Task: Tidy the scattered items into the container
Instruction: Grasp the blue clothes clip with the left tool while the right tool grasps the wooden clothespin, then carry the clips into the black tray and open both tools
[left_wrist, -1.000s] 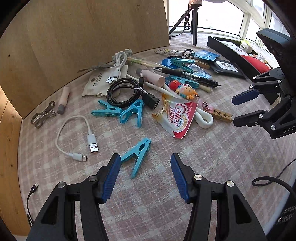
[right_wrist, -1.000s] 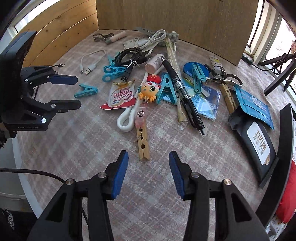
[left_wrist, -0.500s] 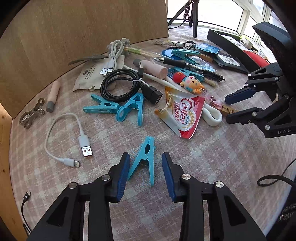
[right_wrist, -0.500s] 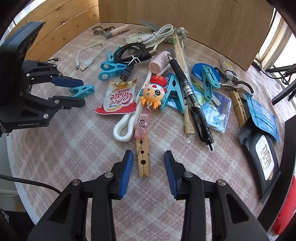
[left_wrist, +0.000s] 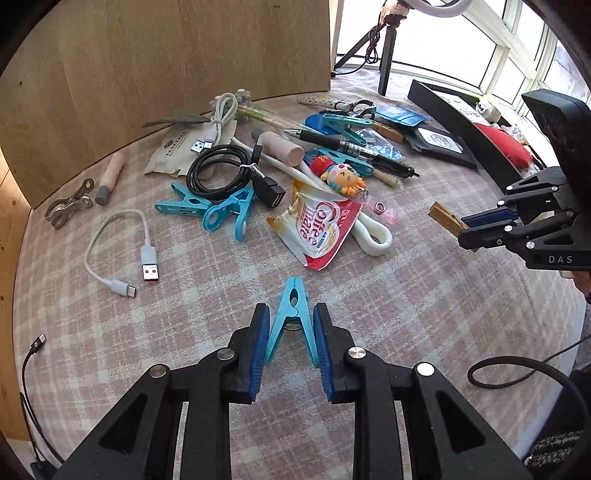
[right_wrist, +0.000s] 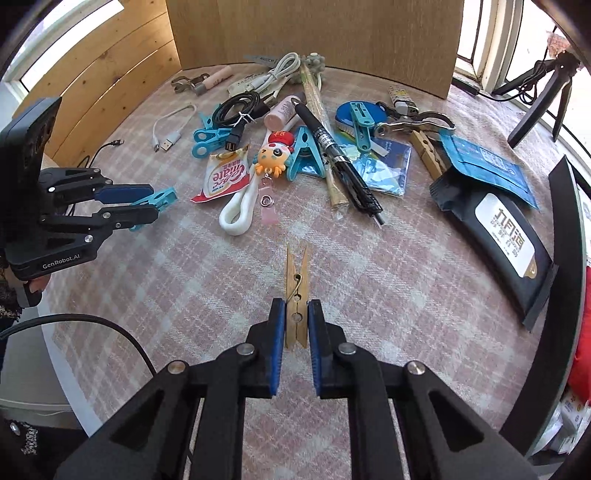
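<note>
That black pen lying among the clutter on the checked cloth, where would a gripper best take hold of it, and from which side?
Probably at the bare middle of the black pen's barrel, coming from above with one finger on each long side. It lies flat on a blue plastic packet, beside a bamboo stick and a blue plastic clothes peg, so a low sideways approach looks blocked, and the tip offers little to pinch.

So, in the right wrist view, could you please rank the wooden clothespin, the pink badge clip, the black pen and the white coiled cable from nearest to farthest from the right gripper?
1. Wooden clothespin: between the fingers of the right gripper, which is closing on it.
2. Pink badge clip: ahead, slightly left.
3. Black pen: ahead, right of centre.
4. White coiled cable: far back by the wooden board.
</note>
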